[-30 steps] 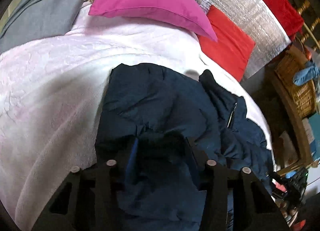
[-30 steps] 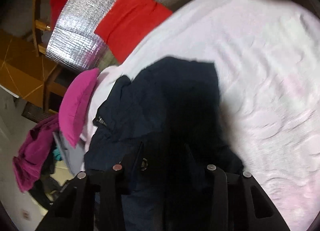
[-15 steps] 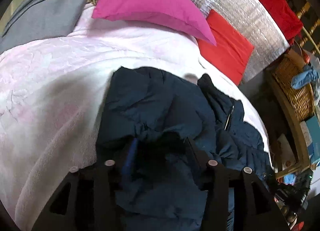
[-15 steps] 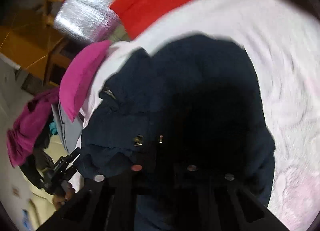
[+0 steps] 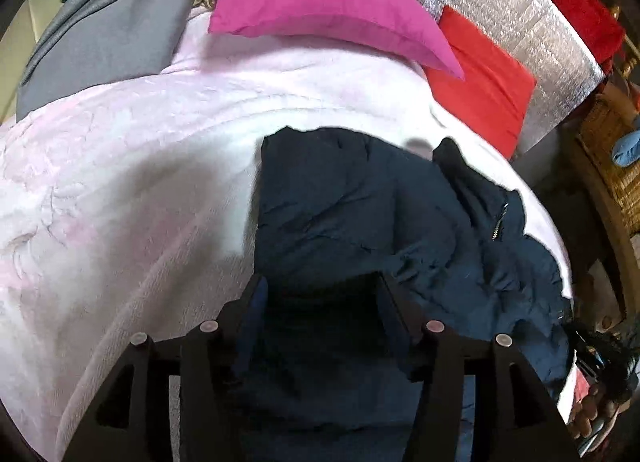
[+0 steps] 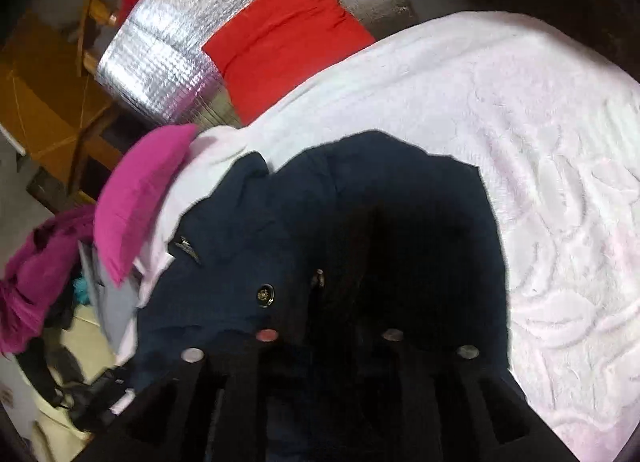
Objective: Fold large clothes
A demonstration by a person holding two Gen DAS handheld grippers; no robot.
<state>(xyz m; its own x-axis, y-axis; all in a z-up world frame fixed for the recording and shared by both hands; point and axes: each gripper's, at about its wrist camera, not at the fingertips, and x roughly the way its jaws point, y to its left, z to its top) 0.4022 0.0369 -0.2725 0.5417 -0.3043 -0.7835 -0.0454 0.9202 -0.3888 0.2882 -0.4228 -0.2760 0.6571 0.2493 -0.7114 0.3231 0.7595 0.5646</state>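
Note:
A navy padded jacket (image 5: 360, 214) lies crumpled on a pale pink blanket (image 5: 120, 190). My left gripper (image 5: 320, 290) sits low over its near edge. Its jaws are opening, and dark jacket fabric lies loose between the fingers (image 5: 256, 302). In the right wrist view the same jacket (image 6: 248, 262) shows a metal snap button (image 6: 265, 295) and fills the middle of the frame. My right gripper (image 6: 344, 270) hovers just above it in deep shadow. Its jaws are opening too, with jacket cloth under and between them. A hand (image 5: 592, 414) grips a dark tool at the jacket's right end.
A magenta pillow (image 5: 328, 2), a red cushion (image 5: 484, 78) and a silver foil panel (image 5: 528, 22) line the head of the bed. Grey cloth (image 5: 112, 30) lies at the far left. A wicker basket (image 5: 616, 166) stands beside the bed. Blanket (image 6: 560, 202) stretches to the right.
The left fingers have spread wider over the jacket edge. The right jaws closed half a second ago and have parted again, while that view shifted and rolled over the jacket.

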